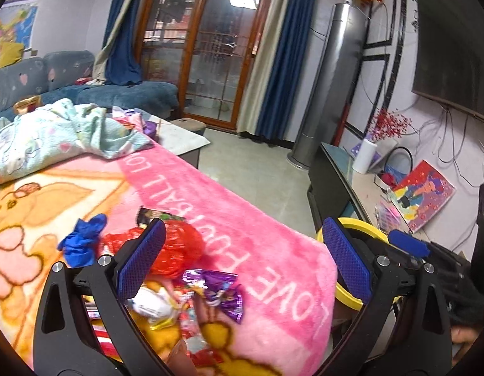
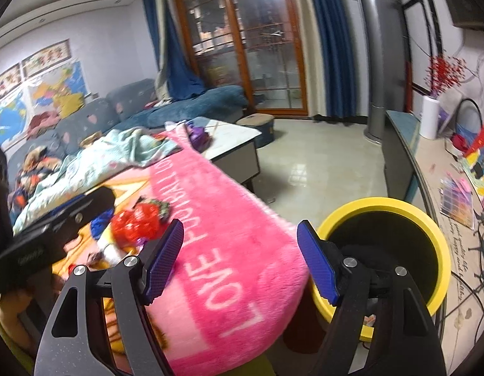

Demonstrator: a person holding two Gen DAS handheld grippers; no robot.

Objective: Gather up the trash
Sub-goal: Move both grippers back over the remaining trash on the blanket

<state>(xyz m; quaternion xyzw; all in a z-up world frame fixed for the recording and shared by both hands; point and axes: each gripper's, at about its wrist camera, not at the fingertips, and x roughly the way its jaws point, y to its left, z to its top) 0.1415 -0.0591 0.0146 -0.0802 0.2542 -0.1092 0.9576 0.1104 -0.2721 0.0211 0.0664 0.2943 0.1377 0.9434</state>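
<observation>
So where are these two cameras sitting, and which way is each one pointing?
Left wrist view: sits on the left gripper, looking forward and slightly down over the pink blanket at a red wrapper and a purple wrapper; its open blue-padded fingers show, with the right gripper at the right edge.
Right wrist view: sits on the right gripper, aimed at the blanket's edge and the yellow bin; its open fingers show, the left gripper at left.
Both share blanket, wrappers, bin, sofa and glass door.
</observation>
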